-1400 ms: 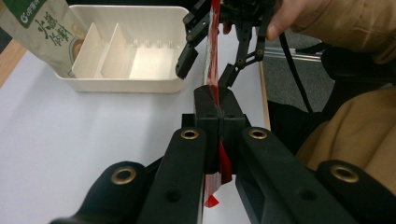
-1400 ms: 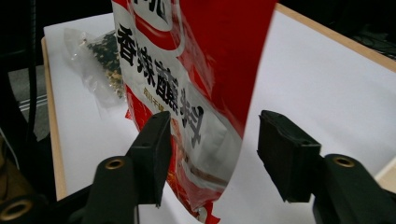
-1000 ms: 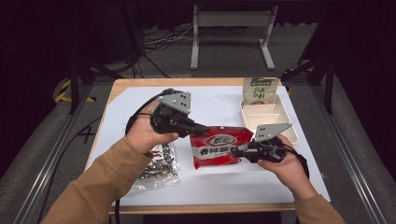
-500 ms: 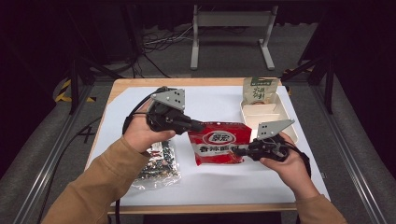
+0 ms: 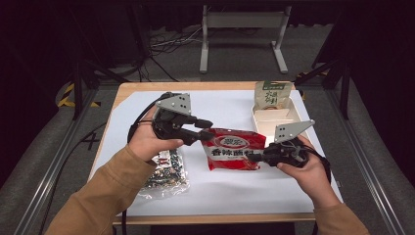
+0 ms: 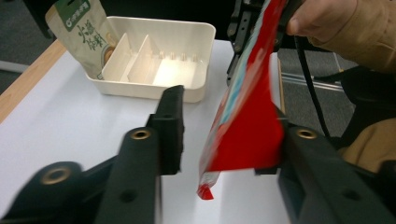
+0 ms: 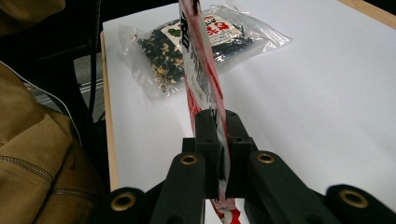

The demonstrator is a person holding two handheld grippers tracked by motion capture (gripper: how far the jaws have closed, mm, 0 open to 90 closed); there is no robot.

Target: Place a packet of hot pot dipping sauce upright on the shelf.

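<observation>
Handover of the red packet (image 5: 234, 154) mid-table, just off the white sheet (image 5: 230, 105). Right gripper (image 5: 254, 157) clamped tight on the packet's right edge, both pads pinching the film in the right gripper view. Left gripper (image 5: 209, 129) at the packet's far-left corner, jaws just opened, about half apart; in the left gripper view the packet (image 6: 247, 116) hangs between them, against one jaw and apart from the other, so no grip from that side.

Likely step: release by the left, packet now borne by the right alone. Likely goal: the tray (image 5: 288, 122) at far right, one compartment bare, a green pouch (image 5: 272, 94) standing at its far end. Clear bag (image 5: 164, 169) of dark mix lying flat at near left, under the left wrist, untouched.

Next move, probably: draw the left gripper back and left, clear of the film, without snagging the loose corner. Then swing the packet right and far toward the tray, keeping the pinch firm, since a hold on one edge lets the packet sag and twist. Lower into a free compartment, beside the pouch, before letting go.
</observation>
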